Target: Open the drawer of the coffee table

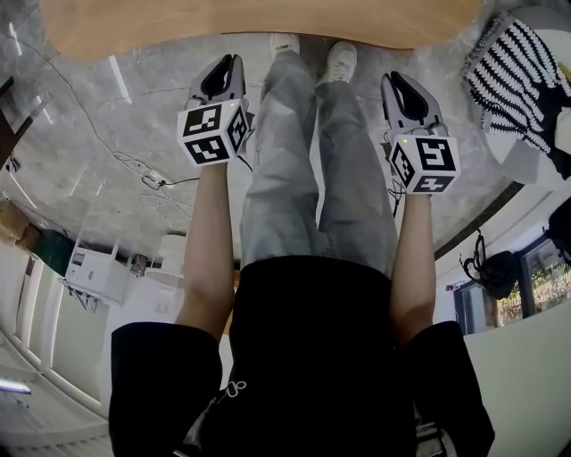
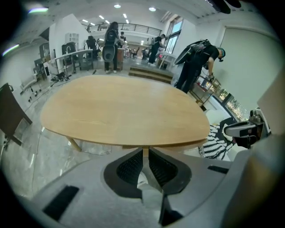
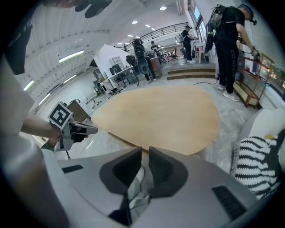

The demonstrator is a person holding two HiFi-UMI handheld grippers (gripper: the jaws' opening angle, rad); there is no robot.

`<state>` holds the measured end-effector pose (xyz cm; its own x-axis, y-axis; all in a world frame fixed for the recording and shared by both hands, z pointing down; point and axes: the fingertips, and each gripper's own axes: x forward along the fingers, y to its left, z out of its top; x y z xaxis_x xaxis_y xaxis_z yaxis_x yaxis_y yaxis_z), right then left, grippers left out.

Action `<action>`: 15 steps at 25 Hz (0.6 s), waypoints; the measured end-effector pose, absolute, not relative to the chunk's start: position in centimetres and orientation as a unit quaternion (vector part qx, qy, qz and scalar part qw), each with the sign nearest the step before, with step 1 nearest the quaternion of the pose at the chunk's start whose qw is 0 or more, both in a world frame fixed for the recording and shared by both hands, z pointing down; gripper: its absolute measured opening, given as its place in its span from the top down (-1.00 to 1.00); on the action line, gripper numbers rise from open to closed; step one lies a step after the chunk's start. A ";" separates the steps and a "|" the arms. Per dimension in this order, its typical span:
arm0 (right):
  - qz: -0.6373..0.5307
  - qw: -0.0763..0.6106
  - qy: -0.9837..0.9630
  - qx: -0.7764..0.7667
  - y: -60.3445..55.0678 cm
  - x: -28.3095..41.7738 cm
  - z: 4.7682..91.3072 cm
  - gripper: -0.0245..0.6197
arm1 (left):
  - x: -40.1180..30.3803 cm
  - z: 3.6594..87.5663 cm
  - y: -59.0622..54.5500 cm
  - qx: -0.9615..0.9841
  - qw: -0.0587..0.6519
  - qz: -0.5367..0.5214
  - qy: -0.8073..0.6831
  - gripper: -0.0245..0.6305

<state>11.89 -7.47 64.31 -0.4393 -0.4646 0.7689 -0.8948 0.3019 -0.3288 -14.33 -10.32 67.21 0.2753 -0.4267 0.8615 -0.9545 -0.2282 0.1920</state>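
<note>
The coffee table (image 1: 259, 22) has a rounded light-wood top and lies along the top edge of the head view, just beyond my shoes. It fills the middle of the left gripper view (image 2: 120, 111) and the right gripper view (image 3: 164, 113). I cannot make out a drawer front or handle; only a thin strip shows under the near edge. My left gripper (image 1: 234, 61) and right gripper (image 1: 391, 78) hang side by side short of the table, pointing down at its near edge. The jaws of the left gripper (image 2: 145, 151) and of the right gripper (image 3: 145, 151) are shut with nothing between them.
My legs and white shoes (image 1: 312, 62) stand between the grippers. A black-and-white striped cushion (image 1: 517, 80) lies on a white seat to the right. Cables (image 1: 152, 178) trail over the marble floor at left. Several people stand far behind the table (image 2: 196, 62).
</note>
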 end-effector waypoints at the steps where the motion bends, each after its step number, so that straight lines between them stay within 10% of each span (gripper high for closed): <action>1: 0.384 0.287 -0.755 0.447 -7.3 12.2 64.8 0.88 | -14.4 67.7 -10.2 0.701 0.381 0.351 -0.490 0.88; 15: 0.353 0.408 -0.734 0.412 -6.8 16.9 72.3 0.52 | -15.8 73.7 -10.3 0.682 0.382 0.404 -0.474 0.60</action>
<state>16.91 -6.80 72.32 -0.3272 -0.3173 0.8901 -0.8931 0.4115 -0.1816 -15.85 -10.34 73.66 0.2226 -0.3385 0.9142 -0.9563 -0.2580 0.1373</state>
